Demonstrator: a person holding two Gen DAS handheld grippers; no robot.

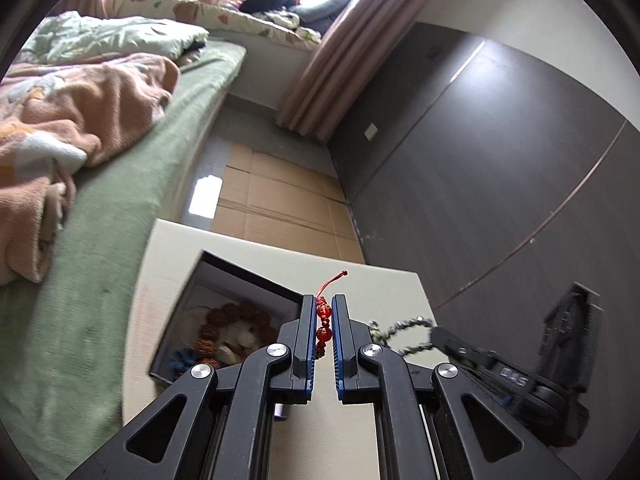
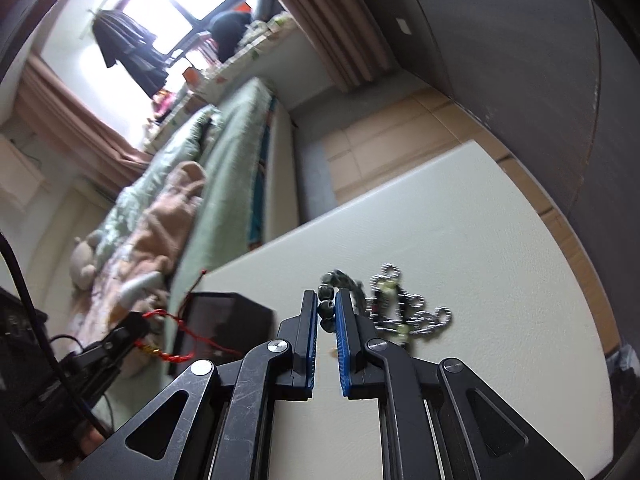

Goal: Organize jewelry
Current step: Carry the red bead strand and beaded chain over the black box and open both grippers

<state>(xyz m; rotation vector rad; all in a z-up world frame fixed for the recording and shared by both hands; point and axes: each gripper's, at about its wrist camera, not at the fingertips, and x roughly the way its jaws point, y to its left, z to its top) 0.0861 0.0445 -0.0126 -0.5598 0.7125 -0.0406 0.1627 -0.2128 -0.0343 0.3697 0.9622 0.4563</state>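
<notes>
From the left wrist camera, the left gripper [image 1: 324, 320] had its jaws squeezed onto a red bead bracelet on red cord [image 1: 323, 312], the cord tail poking up past the fingertips. It hung right beside the open dark square box [image 1: 224, 320] on the cream tabletop [image 1: 360, 420]. That box already held a chunky brown seed-bead bracelet [image 1: 228, 328] plus some white and blue bits, so I'd guess the red one was headed in there next, which would explain it being held up off the surface near the box. Off to the right the other gripper was blurry, with a grey-green beaded strand [image 1: 404, 332] looping from it.

From the right wrist camera, the right gripper [image 2: 327, 308] had its jaws clamped on a couple of dark green beads of that strand [image 2: 340, 284], the rest trailing toward a heap of silver chain jewelry [image 2: 408, 308] lying on the tabletop just beside it. Looked to me like it was picking one piece out of the heap to keep things from tangling. At the left the red cord dangled in loops from the left gripper, in front of the box. A green-sheeted bed [image 2: 224, 152] sat behind everything.
</notes>
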